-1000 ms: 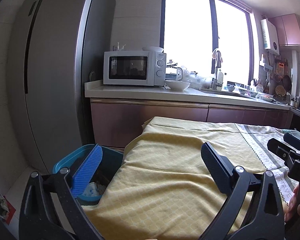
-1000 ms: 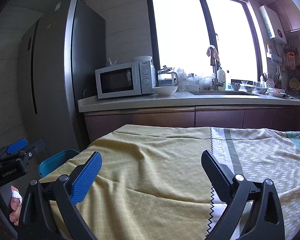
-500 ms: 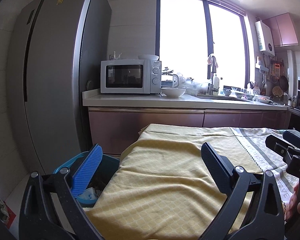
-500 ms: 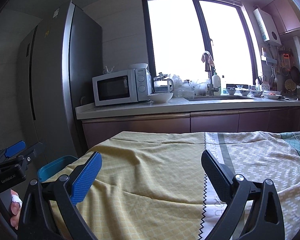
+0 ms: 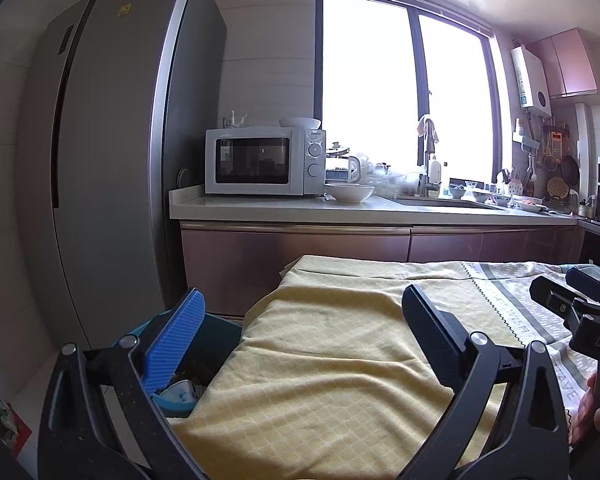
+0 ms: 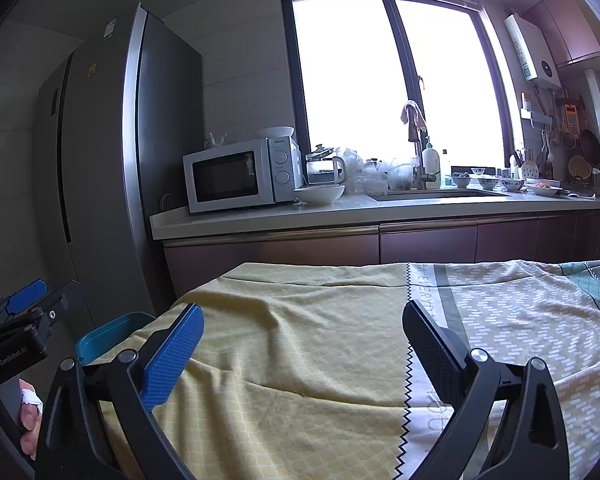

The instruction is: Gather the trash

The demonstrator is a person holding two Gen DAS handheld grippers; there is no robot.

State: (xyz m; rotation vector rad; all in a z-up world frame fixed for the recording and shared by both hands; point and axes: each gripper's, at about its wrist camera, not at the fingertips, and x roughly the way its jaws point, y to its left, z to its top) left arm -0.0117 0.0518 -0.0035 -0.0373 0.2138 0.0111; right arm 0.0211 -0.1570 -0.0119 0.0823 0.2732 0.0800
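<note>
Daylight blows out the window [image 5: 404, 92] at upper centre; corners darken and straight edges bow; the foreground stays sharp.

Both wrist views look low across the yellow cloth [image 5: 340, 360] [image 6: 300, 340] toward the microwave [image 5: 265, 161] [image 6: 240, 176]; the left view sits nearer it, both sharing the window.

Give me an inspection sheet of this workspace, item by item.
Surface: table under a yellow cloth, patterned at its right; nothing on it.
Job's things: blue bin at the table's left edge, with crumpled scraps inside.
Clutter: nothing seen on the cloth.
Grippers: left claw open, empty; right claw open, empty.
Cables: nothing seen.
Surroundings: fridge, microwave, white bowl, sink counter, window.
</note>
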